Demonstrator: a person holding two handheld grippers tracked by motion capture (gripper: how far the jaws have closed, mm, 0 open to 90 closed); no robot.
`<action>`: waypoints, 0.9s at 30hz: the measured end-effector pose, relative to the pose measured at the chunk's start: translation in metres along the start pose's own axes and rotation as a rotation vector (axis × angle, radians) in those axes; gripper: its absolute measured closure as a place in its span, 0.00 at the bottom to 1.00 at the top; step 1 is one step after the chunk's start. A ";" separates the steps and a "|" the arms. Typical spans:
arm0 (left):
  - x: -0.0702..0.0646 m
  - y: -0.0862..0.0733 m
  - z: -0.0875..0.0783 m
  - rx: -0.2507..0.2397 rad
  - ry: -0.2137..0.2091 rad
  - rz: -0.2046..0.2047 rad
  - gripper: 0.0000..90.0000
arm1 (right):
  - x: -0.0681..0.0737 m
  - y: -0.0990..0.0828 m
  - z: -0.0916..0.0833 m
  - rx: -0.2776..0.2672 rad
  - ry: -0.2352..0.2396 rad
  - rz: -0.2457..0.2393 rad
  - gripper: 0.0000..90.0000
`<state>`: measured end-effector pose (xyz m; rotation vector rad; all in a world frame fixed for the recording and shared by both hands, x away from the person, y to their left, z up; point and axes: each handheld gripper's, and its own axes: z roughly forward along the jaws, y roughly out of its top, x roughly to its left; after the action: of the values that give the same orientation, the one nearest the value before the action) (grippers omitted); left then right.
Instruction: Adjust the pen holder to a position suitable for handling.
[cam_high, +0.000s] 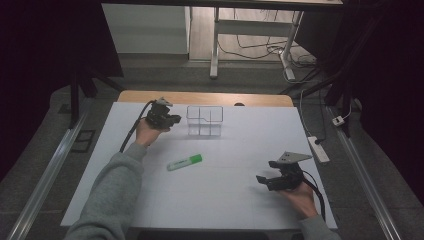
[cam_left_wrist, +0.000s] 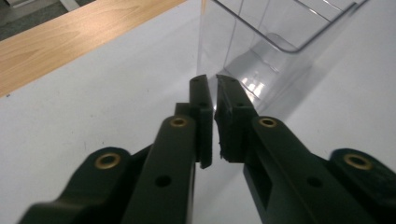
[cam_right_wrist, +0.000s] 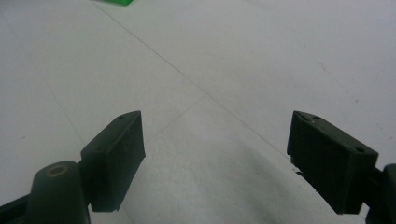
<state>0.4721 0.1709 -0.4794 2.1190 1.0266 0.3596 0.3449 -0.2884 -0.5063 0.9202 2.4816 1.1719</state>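
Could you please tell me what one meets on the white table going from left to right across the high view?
Left gripper → clear plastic organizer → right gripper. The green highlighter lies nearer the person, and its span overlaps the left gripper and the organizer, so it is left out.

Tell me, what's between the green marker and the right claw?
Nothing: in the high view, just bare white table lies between the green marker and the right claw.

Nothing legible anywhere: the green-and-white highlighter pen (cam_high: 184, 162) on the white table sheet carries a label, but its print is too small to read
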 end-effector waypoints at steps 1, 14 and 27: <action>-0.001 -0.002 -0.002 0.004 -0.001 0.001 0.89 | 0.000 0.000 0.000 0.001 0.000 0.001 0.21; -0.012 -0.025 -0.023 0.035 -0.087 0.016 0.53 | 0.001 0.000 0.002 0.009 -0.004 -0.003 0.21; -0.027 -0.029 -0.036 0.056 -0.114 0.083 0.43 | 0.002 0.000 0.001 0.004 0.000 0.000 0.21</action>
<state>0.4193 0.1800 -0.4737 2.2095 0.8950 0.2495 0.3440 -0.2871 -0.5070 0.9210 2.4841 1.1676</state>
